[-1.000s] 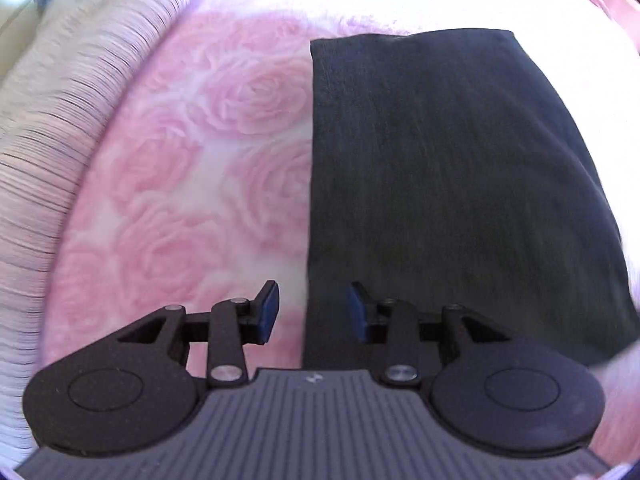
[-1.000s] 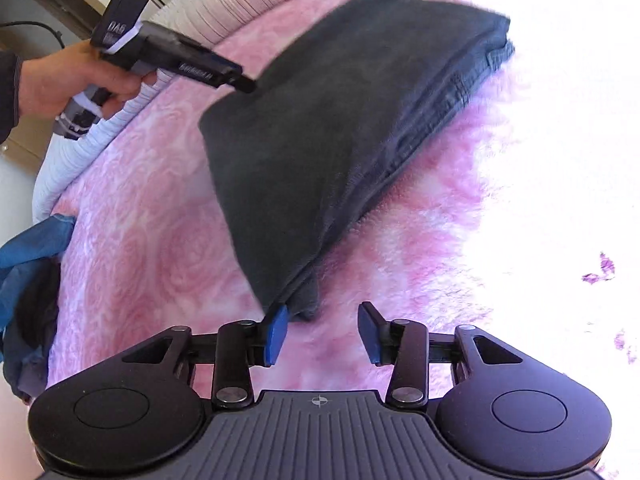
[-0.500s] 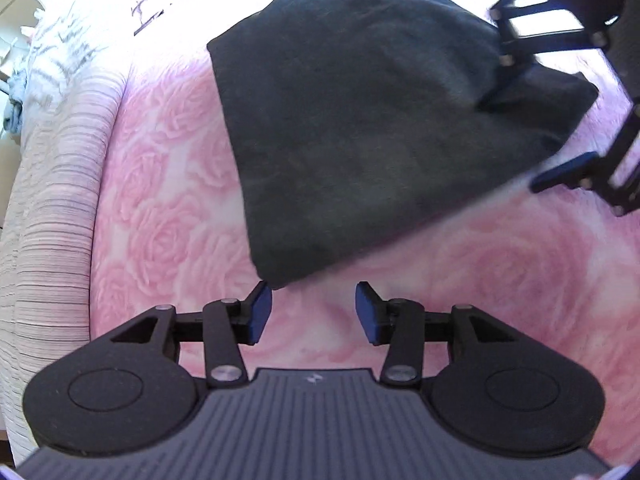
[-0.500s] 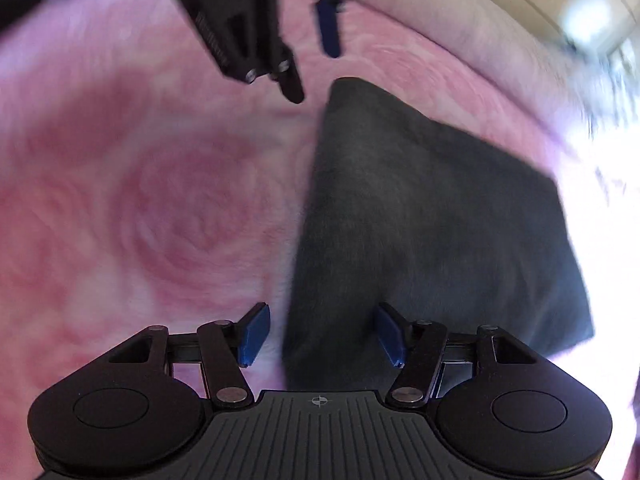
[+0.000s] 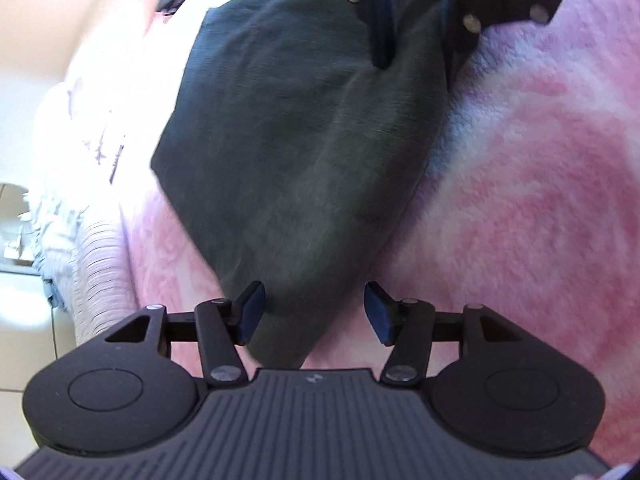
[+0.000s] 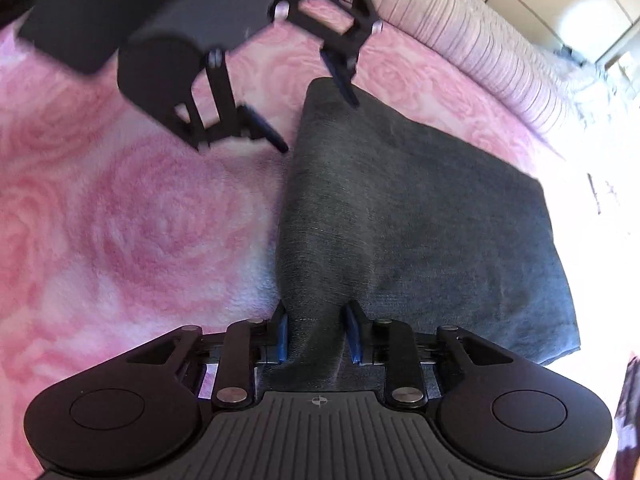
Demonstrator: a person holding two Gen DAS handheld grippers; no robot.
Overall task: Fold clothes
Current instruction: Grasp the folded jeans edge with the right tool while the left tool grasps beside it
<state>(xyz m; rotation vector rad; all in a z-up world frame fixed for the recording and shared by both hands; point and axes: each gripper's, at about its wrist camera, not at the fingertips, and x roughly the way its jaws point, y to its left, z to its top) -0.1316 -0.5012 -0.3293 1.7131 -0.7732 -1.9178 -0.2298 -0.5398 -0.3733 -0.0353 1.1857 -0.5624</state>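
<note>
Dark folded garment (image 5: 304,152) flat on the pink rose blanket (image 5: 540,200), one corner bunched between the closing fingers of the right gripper (image 6: 316,334), opposite corner lying between the left gripper (image 5: 312,316) fingers, opening and not yet touching it, probably to lift both ends for another fold.

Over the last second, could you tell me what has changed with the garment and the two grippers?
Both grippers swung round to opposite corners of the folded dark grey garment. The right gripper is closing its jaws on one corner; the left gripper straddles the other, jaws opening. The garment stays folded on the pink rose-patterned blanket.
</note>
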